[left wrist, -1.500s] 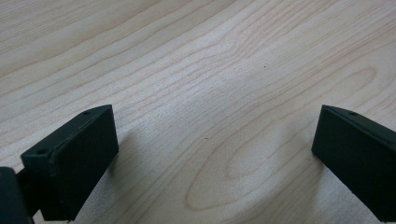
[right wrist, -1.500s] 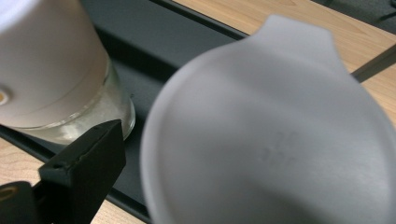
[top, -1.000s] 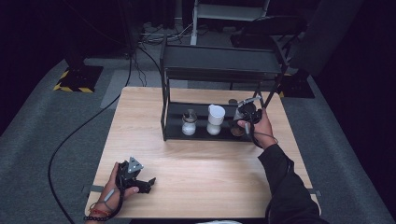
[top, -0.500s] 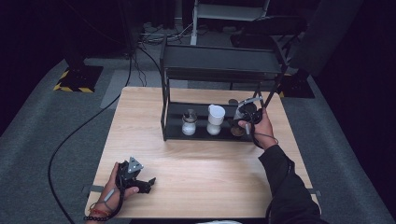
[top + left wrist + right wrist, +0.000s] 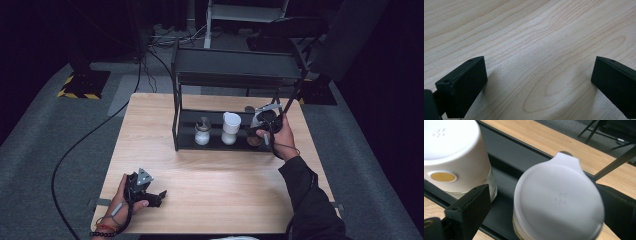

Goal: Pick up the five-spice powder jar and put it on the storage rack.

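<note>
Jars are seen on the lower shelf of a black rack [image 5: 235, 75] standing on the wooden surface [image 5: 220, 185]. Going left to right in the high view: the left claw [image 5: 157, 196] is held low over the near left part of the surface, well apart from the rack, its jaws spread wide with nothing but bare wood between them in the left gripper view. On the shelf, a small glass shaker [image 5: 202, 132] is placed at the left, and a white-lidded jar [image 5: 231, 128] just beside it. At the right end of the shelf, the right claw [image 5: 255, 135] is brought around a third jar [image 5: 557, 202], whose white lid with a small tab is seen from above in the right gripper view. One jaw stands clear on one side of it; whether the other jaw touches the lid cannot be told.
</note>
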`<action>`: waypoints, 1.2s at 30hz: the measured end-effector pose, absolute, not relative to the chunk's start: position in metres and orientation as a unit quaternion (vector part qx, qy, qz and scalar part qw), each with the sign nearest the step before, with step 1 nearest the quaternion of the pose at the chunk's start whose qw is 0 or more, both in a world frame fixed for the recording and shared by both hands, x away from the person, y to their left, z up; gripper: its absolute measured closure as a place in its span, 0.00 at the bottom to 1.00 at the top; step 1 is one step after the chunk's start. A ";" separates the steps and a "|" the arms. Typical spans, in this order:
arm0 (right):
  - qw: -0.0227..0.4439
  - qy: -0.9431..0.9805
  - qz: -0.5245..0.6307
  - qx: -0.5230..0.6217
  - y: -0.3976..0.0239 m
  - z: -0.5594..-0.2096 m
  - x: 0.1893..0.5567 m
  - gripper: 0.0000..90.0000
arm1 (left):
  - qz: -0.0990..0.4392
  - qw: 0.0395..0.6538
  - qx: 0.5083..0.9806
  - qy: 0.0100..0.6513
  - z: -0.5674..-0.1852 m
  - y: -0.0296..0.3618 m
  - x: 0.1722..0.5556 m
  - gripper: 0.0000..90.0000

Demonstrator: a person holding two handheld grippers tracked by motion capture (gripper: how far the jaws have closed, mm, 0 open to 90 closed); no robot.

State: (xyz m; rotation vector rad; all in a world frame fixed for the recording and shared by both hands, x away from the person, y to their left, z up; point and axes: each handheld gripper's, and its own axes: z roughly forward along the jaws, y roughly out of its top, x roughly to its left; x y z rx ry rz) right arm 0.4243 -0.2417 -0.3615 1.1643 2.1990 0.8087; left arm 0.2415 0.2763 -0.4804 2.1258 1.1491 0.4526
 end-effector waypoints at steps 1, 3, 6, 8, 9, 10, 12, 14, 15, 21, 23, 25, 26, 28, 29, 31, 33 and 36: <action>0.262 0.812 0.302 0.426 -0.243 -0.361 0.422 0.04 | 0.174 0.335 0.815 0.440 -0.480 0.276 0.242 0.00; 0.265 0.812 0.303 0.423 -0.244 -0.361 0.420 0.04 | 0.174 0.335 0.815 0.440 -0.480 0.276 0.242 0.01; 0.272 0.812 0.305 0.418 -0.245 -0.360 0.414 0.04 | 0.174 0.335 0.815 0.440 -0.480 0.276 0.242 0.01; 0.277 0.810 0.309 0.414 -0.248 -0.360 0.410 0.04 | 0.174 0.335 0.815 0.440 -0.480 0.276 0.241 0.01; 0.278 0.810 0.310 0.413 -0.248 -0.360 0.409 0.04 | 0.173 0.335 0.815 0.440 -0.480 0.276 0.242 0.01; 0.281 0.810 0.314 0.409 -0.251 -0.361 0.405 0.04 | 0.173 0.335 0.815 0.440 -0.480 0.276 0.242 0.01; 0.281 0.810 0.315 0.408 -0.252 -0.361 0.403 0.04 | 0.173 0.335 0.815 0.440 -0.480 0.276 0.242 0.00; 0.283 0.810 0.316 0.404 -0.254 -0.362 0.400 0.04 | 0.173 0.335 0.815 0.440 -0.480 0.276 0.242 0.01; 0.285 0.809 0.319 0.403 -0.255 -0.363 0.397 0.04 | 0.174 0.335 0.815 0.440 -0.480 0.276 0.242 0.01; 0.286 0.809 0.326 0.397 -0.262 -0.367 0.389 0.03 | 0.174 0.335 0.815 0.440 -0.480 0.276 0.241 0.01; 0.289 0.809 0.326 0.394 -0.263 -0.369 0.386 0.03 | 0.174 0.335 0.815 0.440 -0.480 0.276 0.241 0.01; 0.290 0.810 0.327 0.391 -0.264 -0.372 0.382 0.03 | 0.173 0.335 0.815 0.441 -0.480 0.276 0.241 0.01; 0.293 0.810 0.328 0.389 -0.265 -0.373 0.380 0.03 | 0.173 0.335 0.815 0.440 -0.480 0.276 0.242 0.01; 0.294 0.809 0.330 0.388 -0.267 -0.375 0.376 0.03 | 0.174 0.335 0.815 0.440 -0.480 0.276 0.241 0.01; 0.294 0.808 0.333 0.387 -0.268 -0.377 0.374 0.03 | 0.174 0.335 0.815 0.441 -0.480 0.276 0.241 0.01; 0.294 0.807 0.337 0.385 -0.271 -0.380 0.370 0.03 | 0.174 0.335 0.815 0.440 -0.480 0.276 0.241 0.01; 0.298 0.808 0.338 0.379 -0.273 -0.383 0.366 0.03 | 0.174 0.335 0.815 0.440 -0.480 0.276 0.241 0.01; 0.300 0.809 0.339 0.374 -0.276 -0.389 0.361 0.03 | 0.174 0.335 0.815 0.440 -0.480 0.276 0.242 0.01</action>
